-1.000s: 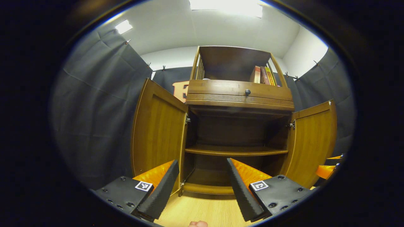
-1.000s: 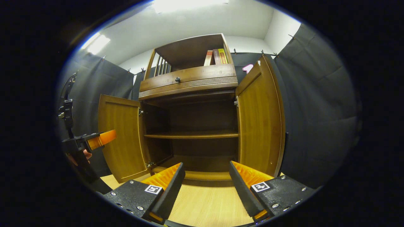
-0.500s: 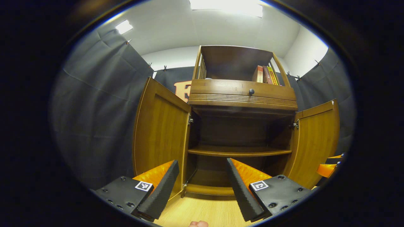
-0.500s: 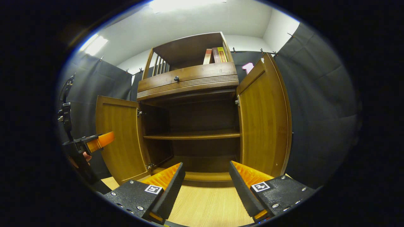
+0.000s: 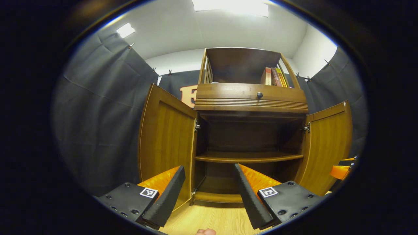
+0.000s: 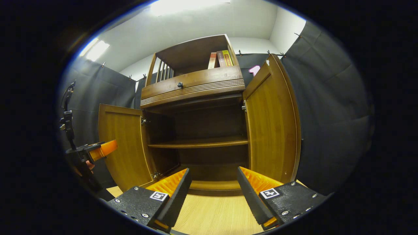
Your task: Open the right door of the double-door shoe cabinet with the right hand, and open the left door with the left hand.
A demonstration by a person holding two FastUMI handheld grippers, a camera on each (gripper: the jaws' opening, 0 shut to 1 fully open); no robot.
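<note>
Cabinet: your shoe cabinet [image 5: 249, 137] stands ahead of both grippers on the wood floor [image 6: 215, 215], past the fingertips, touching neither.
Left door: you have the left door [image 5: 166, 140] swung wide, just beyond your left gripper [image 5: 209, 192].
Right door: your right door [image 6: 271, 124] stands wide open, beyond your right gripper [image 6: 212, 195] and to its right.
Left fingers: apart, holding nothing.
Right fingers: apart, holding nothing.
Other gripper: in the right gripper view you see your left gripper [image 6: 98, 150] at the far left, beside the left door.
Count: two doors, both open; one inner shelf [image 5: 248, 157]; one drawer [image 5: 249, 96] with one knob [image 5: 259, 95]; three books [image 6: 220, 58] on top.
</note>
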